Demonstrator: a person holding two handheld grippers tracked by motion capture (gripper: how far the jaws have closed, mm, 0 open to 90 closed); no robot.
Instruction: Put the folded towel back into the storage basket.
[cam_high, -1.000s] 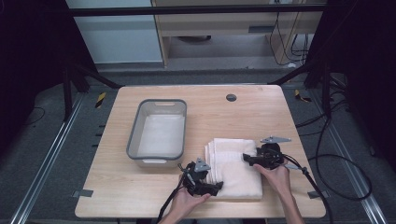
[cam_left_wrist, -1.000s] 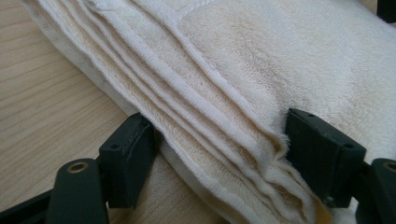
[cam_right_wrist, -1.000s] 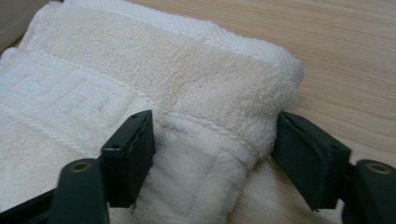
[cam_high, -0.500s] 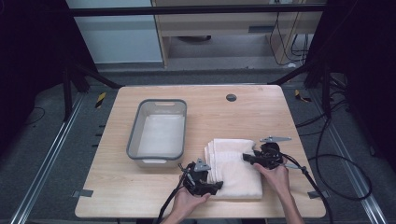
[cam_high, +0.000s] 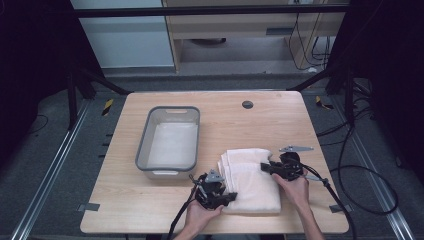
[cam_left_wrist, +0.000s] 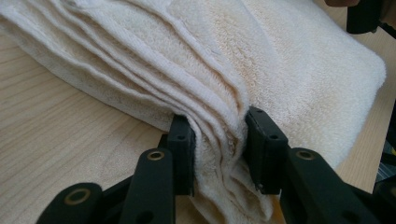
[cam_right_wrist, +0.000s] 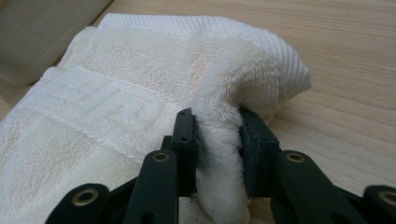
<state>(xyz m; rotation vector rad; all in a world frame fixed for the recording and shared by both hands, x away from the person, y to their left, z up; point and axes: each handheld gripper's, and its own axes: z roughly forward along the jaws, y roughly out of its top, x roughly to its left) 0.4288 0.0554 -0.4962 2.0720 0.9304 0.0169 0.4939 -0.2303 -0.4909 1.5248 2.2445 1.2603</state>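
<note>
1. A person sits at a light wooden table (cam_high: 125, 200) and holds a two-jaw claw in each hand, seen from above.
2. A folded cream towel (cam_high: 250, 177) lies flat on the table between the two claws, near the person's edge.
3. The left claw (cam_left_wrist: 217, 149) has just been closing, and its black jaws now pinch the towel's stacked, layered edges, which bunch up between the pads. From above, this left claw (cam_high: 220, 192) sits at the towel's near left corner.
4. The right claw (cam_right_wrist: 218, 144) has also just been closing. Its jaws squeeze a thick rounded fold of towel, which bulges above the pads. From above, the right claw (cam_high: 270, 167) is at the towel's right side, a little farther from the person than the left claw.
5. A grey plastic bin (cam_high: 145, 145) stands beyond and to the left of the left claw, just beside the towel's far left corner but not touching it as far as can be seen. Its floor looks pale, and whether anything lies in it cannot be told.
6. Progress, as a judgement: both grips look made, so the grasping step seems done. The towel rests on the table, not yet lifted. Raising it, and probably carrying it to the bin, remains.
</note>
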